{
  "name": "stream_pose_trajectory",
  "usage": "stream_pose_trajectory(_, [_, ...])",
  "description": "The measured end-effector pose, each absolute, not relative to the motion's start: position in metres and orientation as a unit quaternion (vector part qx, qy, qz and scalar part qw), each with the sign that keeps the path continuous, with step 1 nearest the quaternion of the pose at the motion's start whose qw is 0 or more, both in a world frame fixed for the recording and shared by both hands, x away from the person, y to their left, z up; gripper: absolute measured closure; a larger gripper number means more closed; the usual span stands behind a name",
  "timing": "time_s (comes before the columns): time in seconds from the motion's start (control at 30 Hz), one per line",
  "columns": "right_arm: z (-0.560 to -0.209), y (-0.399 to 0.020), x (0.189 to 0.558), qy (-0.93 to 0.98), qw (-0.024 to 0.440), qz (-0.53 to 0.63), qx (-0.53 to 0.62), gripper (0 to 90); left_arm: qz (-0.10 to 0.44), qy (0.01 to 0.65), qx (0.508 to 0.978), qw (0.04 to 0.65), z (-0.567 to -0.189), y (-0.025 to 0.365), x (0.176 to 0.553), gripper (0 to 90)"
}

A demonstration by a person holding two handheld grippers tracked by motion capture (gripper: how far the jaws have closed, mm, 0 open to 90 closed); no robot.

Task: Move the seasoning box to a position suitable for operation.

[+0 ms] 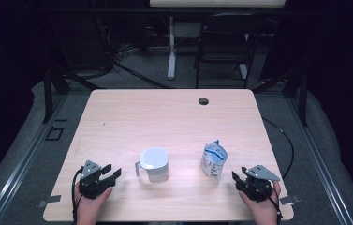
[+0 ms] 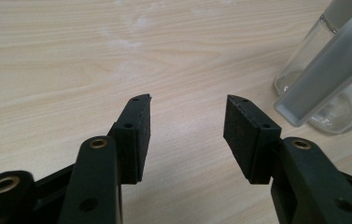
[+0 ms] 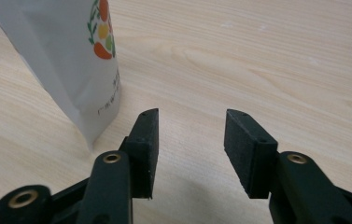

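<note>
A clear jug with a grey handle (image 1: 154, 164) stands near the table's front middle; in the left gripper view the jug (image 2: 323, 70) sits at the upper right. A white standing pouch (image 1: 214, 160) with a printed label is to its right; in the right gripper view the pouch (image 3: 66, 60) rises at the left, close to the left jaw. My left gripper (image 1: 112, 174) rests at the front left, open, with bare table between its jaws (image 2: 187, 116). At the front right my right gripper (image 1: 236, 179) is open too, nothing between its pads (image 3: 191, 128).
The light wooden table (image 1: 165, 117) has a small round cable hole (image 1: 203, 101) near its far edge. Behind it stand a dark chair (image 1: 223, 42) and a white table leg (image 1: 171, 51). Cables trail on the grey floor.
</note>
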State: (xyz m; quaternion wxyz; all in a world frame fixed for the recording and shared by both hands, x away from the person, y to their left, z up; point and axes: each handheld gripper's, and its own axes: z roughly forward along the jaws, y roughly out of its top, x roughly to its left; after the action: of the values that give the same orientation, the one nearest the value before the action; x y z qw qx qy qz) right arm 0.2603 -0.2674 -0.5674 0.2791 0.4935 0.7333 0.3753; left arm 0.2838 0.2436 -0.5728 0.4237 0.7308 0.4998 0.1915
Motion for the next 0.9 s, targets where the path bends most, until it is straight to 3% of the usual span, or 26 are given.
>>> stream_pose_trajectory(0.17, [-0.567,-0.273,0.261,0.724,0.264,0.381,0.511,55.3,0.191,0.486,0.745,0.415,-0.573,0.235,0.280,50.2])
stream_pose_trajectory(0.9, [-0.561,-0.264,0.253,0.733,0.283,0.379,0.489,50.5,0.201,0.452,0.767,0.410,-0.563,0.223,0.274,53.6])
